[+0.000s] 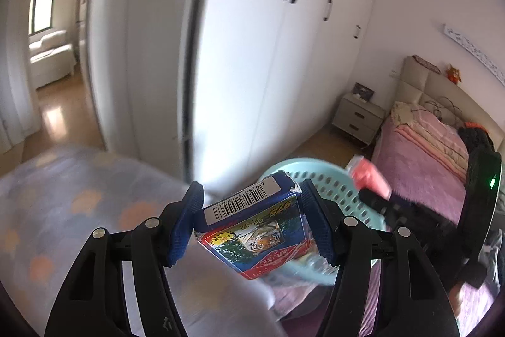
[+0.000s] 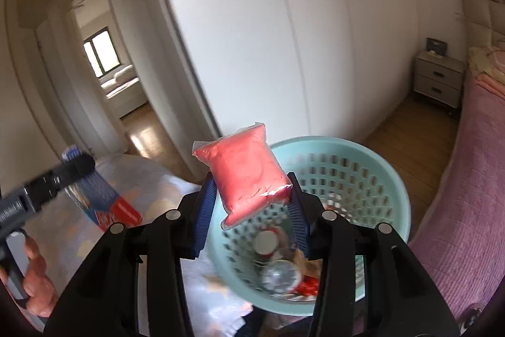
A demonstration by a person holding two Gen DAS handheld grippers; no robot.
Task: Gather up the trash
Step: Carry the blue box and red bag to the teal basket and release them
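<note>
My left gripper (image 1: 252, 220) is shut on a blue and red card box (image 1: 252, 229) with a tiger picture and a barcode, held in the air to the left of a light teal perforated basket (image 1: 341, 188). In the right wrist view the box (image 2: 101, 198) shows at the left. My right gripper (image 2: 252, 210) is shut on a pink plastic packet (image 2: 246, 176), held over the near left rim of the basket (image 2: 378, 166). Cans and wrappers (image 2: 277, 261) lie inside the basket. The pink packet also shows in the left wrist view (image 1: 369, 172).
A bed with a pink cover (image 2: 467, 195) is on the right, a pale patterned blanket (image 1: 79, 204) on the left. White wardrobe doors (image 2: 268, 37) stand behind the basket. A bedside drawer unit (image 2: 438, 78) is at the far right, an open doorway (image 2: 110, 68) at the left.
</note>
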